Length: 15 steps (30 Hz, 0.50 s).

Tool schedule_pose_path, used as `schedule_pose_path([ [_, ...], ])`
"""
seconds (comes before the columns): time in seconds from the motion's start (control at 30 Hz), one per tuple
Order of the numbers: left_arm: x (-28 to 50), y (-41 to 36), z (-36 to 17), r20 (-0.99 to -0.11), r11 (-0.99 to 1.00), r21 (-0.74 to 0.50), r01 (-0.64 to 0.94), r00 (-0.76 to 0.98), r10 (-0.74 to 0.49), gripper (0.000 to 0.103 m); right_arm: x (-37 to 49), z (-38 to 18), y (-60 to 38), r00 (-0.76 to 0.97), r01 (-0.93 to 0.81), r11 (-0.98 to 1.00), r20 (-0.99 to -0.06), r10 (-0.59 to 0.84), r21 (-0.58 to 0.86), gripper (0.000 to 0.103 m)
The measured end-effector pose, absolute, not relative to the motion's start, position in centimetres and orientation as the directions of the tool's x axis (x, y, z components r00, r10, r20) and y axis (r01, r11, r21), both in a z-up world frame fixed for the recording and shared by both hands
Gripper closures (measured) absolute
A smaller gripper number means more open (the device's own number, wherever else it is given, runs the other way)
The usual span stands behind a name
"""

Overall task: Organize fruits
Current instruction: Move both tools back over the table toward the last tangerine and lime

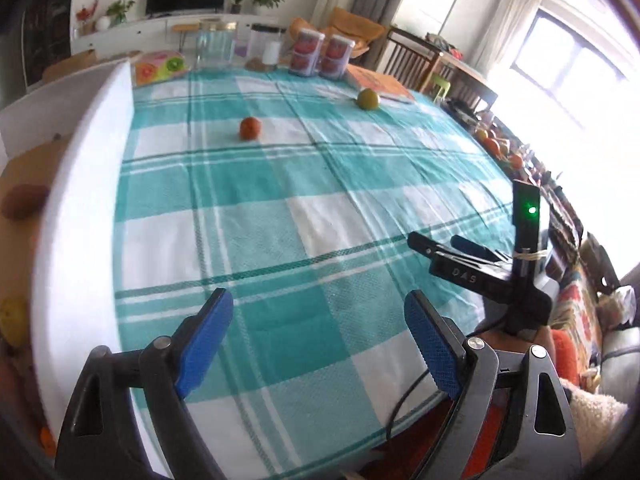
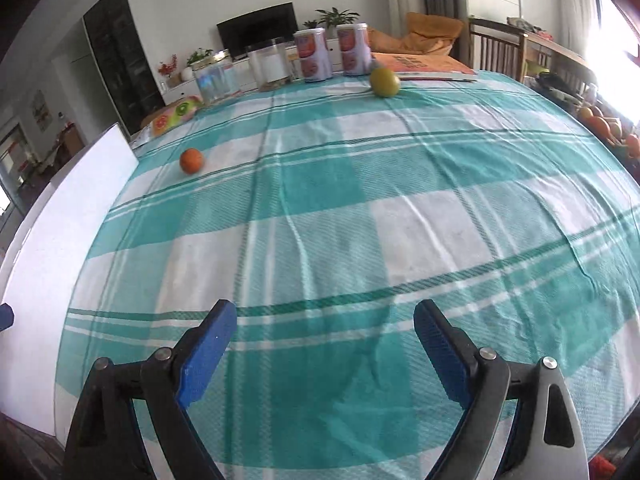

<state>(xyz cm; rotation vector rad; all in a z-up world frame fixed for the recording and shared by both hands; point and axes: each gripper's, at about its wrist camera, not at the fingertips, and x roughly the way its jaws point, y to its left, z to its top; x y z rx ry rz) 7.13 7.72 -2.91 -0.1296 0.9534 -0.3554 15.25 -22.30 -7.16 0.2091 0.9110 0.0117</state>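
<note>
A small orange fruit [image 1: 250,128] lies on the teal checked tablecloth [image 1: 280,220] toward the far left; it also shows in the right wrist view [image 2: 191,161]. A yellow-green fruit [image 1: 368,99] lies farther back right, also in the right wrist view [image 2: 384,82]. A white box [image 1: 76,220] stands at the table's left edge, holding a brown fruit [image 1: 24,201] and a yellow fruit [image 1: 14,320]. My left gripper [image 1: 318,320] is open and empty over the near cloth. My right gripper [image 2: 325,328] is open and empty; it also shows at right in the left wrist view [image 1: 436,242].
At the table's far edge stand two stacked cans [image 2: 332,56], clear jars [image 2: 216,76], a white container [image 2: 268,66], a fruit-print pack [image 2: 176,114] and an orange book [image 2: 420,65]. Wooden chairs [image 1: 416,60] stand beyond. More fruit [image 1: 494,144] lies off the right edge.
</note>
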Motion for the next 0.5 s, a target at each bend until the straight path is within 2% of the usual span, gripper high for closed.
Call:
schedule_pose_path([
  [0.07, 9.3, 6.3, -4.8, -0.790, 0.955, -0.198, 0.219, 0.541, -0.288, 0.014, 15.5, -7.1, -23.8, 0.608, 0.115, 0.971, -0.788, 0.099, 0.210, 0.011],
  [0.13, 11.3, 5.4, -6.3, -0.801, 0.970, -0.144, 0.196, 0.552, -0.231, 0.014, 16.5, -6.8, -23.5, 0.608, 0.130, 0.983, -0.794, 0.024, 0.129, 0.004],
  [0.27, 14.3, 4.5, -8.4, -0.812, 0.985, -0.057, 0.161, 0.567, -0.140, 0.014, 20.2, -8.1, -23.8, 0.548, 0.129, 0.991, -0.836, -0.039, 0.038, 0.001],
  [0.4, 15.1, 4.1, -9.9, -0.802, 0.992, -0.005, 0.129, 0.591, -0.081, 0.014, 23.1, -8.6, -24.3, 0.554, 0.141, 0.990, -0.827, -0.095, -0.020, 0.000],
  [0.5, 15.2, 4.1, -10.0, -0.797, 0.992, -0.003, 0.130, 0.599, -0.080, 0.011, 24.0, -8.7, -24.9, 0.562, 0.161, 0.987, -0.820, -0.106, -0.018, 0.000],
])
